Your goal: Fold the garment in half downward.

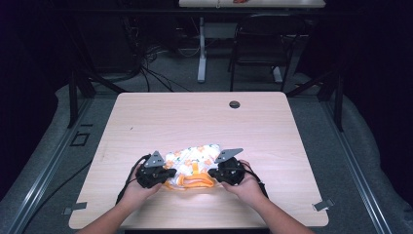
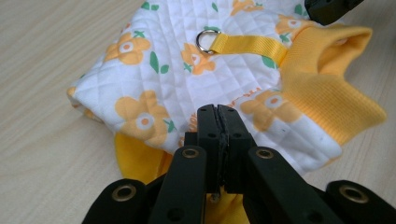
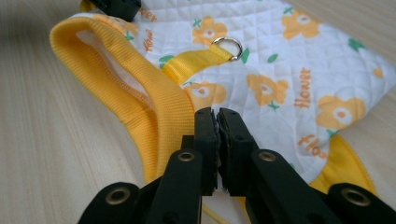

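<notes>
Nearest the person, both grippers are seen low at the near edge of the vest (image 1: 192, 165), which lies on the bench (image 1: 146, 122) toward its near side, between the two hands. The left gripper (image 2: 217, 112) is closed tight, its jaws meeting on the white quilted edge where the fabric appears pinched between them. The right gripper (image 3: 217, 114) is likewise clamped, at the ribbed yellow collar (image 3: 154, 107). The grasp on both sides is judged done; whatever lifting, spreading or folding is meant has not yet begun, since the vest is flat and somewhat bunched.

The vest is of soft quilted cloth, white, stitched in a diamond grid and printed with orange flowers, green leaves and small orange lettering. The collar is a thick, stretchy rib knit, standing open in a loop. A yellow lining is seen below the quilted layer.

Farther along, a woven yellow strap (image 2: 252, 44) is sewn flat along the back, ending in a metal ring (image 2: 207, 39), round and shiny.

Beyond, the bench is pale wood laminate, smooth, with rounded corners and a small round grommet (image 1: 234, 104) near its far edge.
</notes>
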Available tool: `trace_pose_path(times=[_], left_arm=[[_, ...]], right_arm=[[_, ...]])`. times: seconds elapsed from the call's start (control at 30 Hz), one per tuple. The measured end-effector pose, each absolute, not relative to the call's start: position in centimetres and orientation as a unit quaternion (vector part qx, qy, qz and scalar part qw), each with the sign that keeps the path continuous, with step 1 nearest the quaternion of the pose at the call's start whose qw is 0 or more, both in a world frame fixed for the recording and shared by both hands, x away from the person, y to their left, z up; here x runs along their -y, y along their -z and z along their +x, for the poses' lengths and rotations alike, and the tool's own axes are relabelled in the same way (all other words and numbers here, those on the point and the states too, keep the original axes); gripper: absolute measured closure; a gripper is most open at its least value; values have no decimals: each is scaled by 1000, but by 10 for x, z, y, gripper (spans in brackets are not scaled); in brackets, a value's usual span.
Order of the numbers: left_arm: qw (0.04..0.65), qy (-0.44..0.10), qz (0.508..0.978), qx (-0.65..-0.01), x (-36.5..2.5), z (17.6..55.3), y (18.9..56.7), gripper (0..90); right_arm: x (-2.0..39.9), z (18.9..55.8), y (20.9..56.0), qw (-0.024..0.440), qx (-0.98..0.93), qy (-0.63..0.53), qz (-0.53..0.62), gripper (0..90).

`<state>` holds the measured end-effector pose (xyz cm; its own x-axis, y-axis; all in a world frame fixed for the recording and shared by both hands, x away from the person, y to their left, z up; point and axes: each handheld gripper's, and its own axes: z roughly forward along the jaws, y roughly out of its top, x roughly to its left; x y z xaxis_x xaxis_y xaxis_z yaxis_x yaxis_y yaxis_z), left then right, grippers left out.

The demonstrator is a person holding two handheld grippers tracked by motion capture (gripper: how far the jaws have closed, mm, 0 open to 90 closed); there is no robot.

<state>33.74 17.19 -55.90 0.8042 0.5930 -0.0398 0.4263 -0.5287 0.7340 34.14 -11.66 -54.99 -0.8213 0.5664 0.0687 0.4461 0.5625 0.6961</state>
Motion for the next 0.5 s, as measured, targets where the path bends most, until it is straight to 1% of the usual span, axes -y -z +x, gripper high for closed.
trace_pose_path(times=[0.5], left_arm=[[402,-89,853,-322,-177,336,573,868]], right_arm=[[117,336,568,61,-879,-367,300,859]])
